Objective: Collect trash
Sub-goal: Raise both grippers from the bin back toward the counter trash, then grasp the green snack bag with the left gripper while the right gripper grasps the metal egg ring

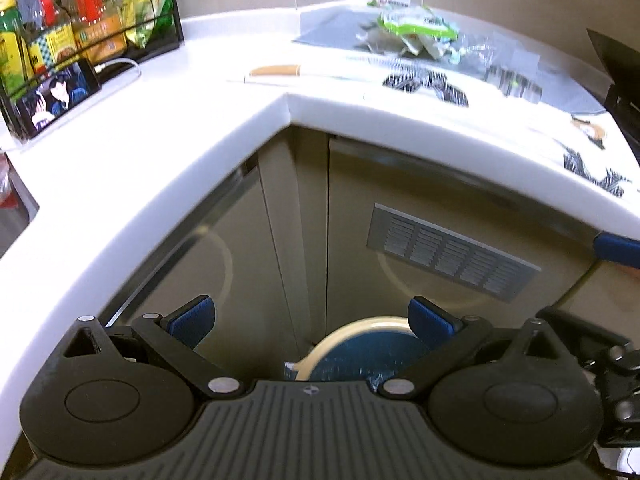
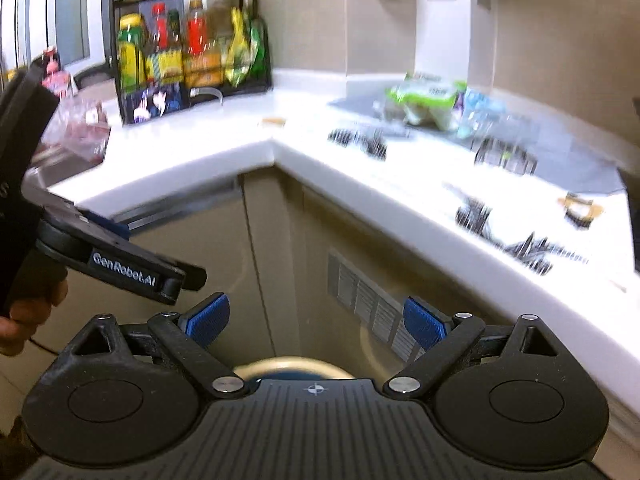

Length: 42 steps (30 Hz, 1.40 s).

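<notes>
A trash bin with a cream rim and blue liner (image 1: 360,350) stands on the floor in the cabinet corner, just below my left gripper (image 1: 312,320), which is open and empty. The bin's rim (image 2: 288,364) also shows under my right gripper (image 2: 316,322), open and empty too. Trash lies on the white L-shaped counter (image 1: 160,160): a green and white wrapper (image 1: 416,24), clear plastic (image 1: 480,50), black and white striped wrappers (image 1: 424,82) and a brown scrap (image 1: 588,130). The right wrist view shows the same wrapper (image 2: 424,98) and striped pieces (image 2: 360,140).
A black rack of bottles and snack bags (image 1: 80,28) stands at the counter's back left, with a phone (image 1: 56,96) leaning on it. A knife with a wooden handle (image 1: 276,70) lies on the counter. A vent grille (image 1: 448,252) is in the cabinet door. The left gripper's body (image 2: 116,264) is at left.
</notes>
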Each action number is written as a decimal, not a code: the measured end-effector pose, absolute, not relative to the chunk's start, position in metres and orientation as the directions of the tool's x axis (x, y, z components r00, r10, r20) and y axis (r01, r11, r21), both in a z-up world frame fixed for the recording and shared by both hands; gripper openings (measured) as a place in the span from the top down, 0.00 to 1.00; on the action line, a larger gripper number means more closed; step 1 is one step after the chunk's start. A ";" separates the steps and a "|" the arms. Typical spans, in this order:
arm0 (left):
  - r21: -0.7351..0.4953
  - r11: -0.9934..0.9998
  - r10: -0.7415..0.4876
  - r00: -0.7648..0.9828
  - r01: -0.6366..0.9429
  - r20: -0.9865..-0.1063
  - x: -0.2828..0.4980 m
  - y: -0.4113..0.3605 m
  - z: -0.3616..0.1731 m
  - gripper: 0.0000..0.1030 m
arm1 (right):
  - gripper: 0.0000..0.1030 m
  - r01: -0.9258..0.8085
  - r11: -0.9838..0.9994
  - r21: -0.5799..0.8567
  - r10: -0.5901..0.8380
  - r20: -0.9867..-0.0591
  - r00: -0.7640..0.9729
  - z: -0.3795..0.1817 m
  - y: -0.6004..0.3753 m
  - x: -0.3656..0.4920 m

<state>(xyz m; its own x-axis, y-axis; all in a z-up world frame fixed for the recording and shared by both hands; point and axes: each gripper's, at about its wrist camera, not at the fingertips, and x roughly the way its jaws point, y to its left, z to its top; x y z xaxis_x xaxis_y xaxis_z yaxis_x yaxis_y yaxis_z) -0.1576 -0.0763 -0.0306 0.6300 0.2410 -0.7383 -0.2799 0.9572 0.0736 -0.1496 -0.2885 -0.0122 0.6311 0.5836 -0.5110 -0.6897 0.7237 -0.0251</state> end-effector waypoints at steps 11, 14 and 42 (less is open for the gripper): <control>0.082 0.954 0.263 0.680 -0.288 -0.684 -0.138 -0.071 0.001 0.00 | 0.07 -0.662 0.747 -0.056 0.594 -0.390 0.703 0.025 -0.295 -0.126; 0.080 0.956 0.262 0.701 -0.282 -0.663 -0.127 -0.071 0.011 0.00 | 0.07 -0.620 0.782 -0.060 0.565 -0.352 0.746 0.034 -0.300 -0.111; 0.016 0.987 0.137 0.796 -0.159 -0.590 0.124 -0.077 0.092 0.00 | 0.03 -0.320 0.945 0.070 0.312 -0.494 0.812 0.012 -0.296 0.102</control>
<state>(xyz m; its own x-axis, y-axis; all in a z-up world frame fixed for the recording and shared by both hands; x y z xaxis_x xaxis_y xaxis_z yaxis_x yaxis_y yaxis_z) 0.1239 -0.0770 0.0923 0.7957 0.1373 -0.5900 -0.1586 0.9872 0.0157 0.1022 -0.2957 0.0117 0.8115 0.3117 -0.4943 -0.3203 0.9447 0.0699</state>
